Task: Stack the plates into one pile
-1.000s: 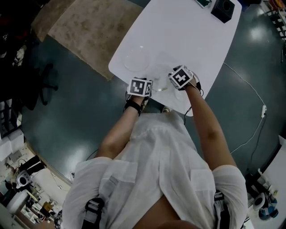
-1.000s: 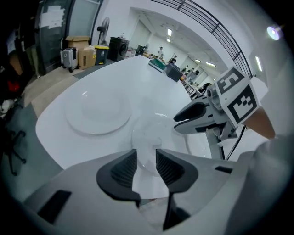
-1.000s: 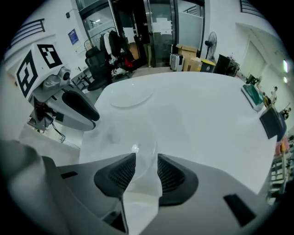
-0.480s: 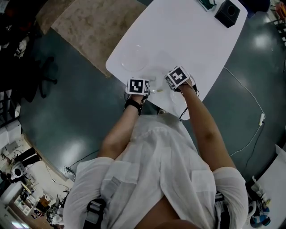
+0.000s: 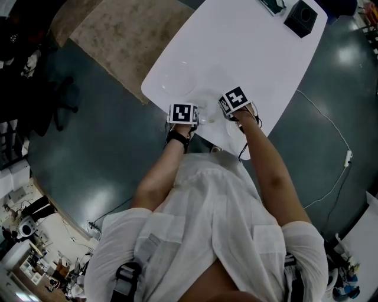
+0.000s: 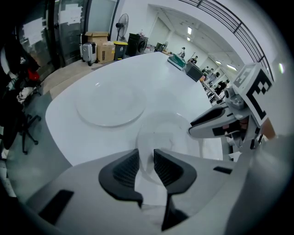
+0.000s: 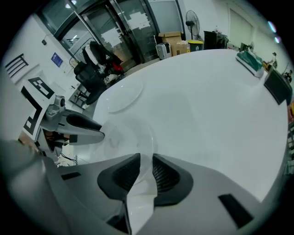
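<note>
Two clear plates lie on the white table (image 5: 254, 47). The far plate (image 5: 175, 79) (image 6: 109, 106) (image 7: 124, 98) rests alone near the table's left edge. Both grippers flank the near plate (image 5: 209, 107) (image 6: 165, 135) (image 7: 128, 137) at the front edge. My left gripper (image 5: 196, 118) (image 6: 147, 163) has the plate's left rim between its jaws, which are closing; a gap still shows beside the rim. My right gripper (image 5: 222, 115) (image 7: 146, 170) straddles the opposite rim the same way, its jaws closing too. Both point steeply down.
A black box (image 5: 301, 15) (image 7: 279, 89) and a green item (image 7: 250, 62) sit at the table's far end. A tan rug (image 5: 118, 35) lies on the floor to the left. The table's front edge runs just under the grippers.
Both marker cubes have rolled slightly over the near plate. The hands have stayed at the same spot on the table's front edge.
</note>
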Motion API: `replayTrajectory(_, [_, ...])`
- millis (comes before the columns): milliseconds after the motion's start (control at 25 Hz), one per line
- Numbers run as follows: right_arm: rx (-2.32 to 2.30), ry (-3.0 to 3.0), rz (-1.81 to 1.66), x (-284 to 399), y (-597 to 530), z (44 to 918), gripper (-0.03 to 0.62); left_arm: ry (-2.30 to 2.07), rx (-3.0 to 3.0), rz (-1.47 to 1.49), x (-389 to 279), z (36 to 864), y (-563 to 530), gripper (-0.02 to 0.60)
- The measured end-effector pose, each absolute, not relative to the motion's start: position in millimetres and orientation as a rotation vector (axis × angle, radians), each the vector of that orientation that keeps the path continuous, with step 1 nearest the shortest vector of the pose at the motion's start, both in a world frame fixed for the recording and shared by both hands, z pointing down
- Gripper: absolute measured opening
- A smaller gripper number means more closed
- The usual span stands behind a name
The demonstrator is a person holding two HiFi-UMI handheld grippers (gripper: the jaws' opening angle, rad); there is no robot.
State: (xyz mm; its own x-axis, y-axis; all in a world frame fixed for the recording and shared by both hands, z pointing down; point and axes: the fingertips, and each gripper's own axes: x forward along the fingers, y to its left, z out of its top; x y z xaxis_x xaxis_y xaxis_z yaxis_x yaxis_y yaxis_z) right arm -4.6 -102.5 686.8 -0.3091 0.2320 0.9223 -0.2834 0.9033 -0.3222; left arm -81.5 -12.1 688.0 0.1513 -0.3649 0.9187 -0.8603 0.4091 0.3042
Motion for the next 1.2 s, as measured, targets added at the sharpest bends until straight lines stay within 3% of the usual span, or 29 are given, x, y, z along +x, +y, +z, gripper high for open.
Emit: replayTrajectory(1200, [0.347,-1.893,0.834,40.6,-138.8,651.4,0.054,-1.432,1.419,0.724,-76.8,650.5,-91.2,0.084])
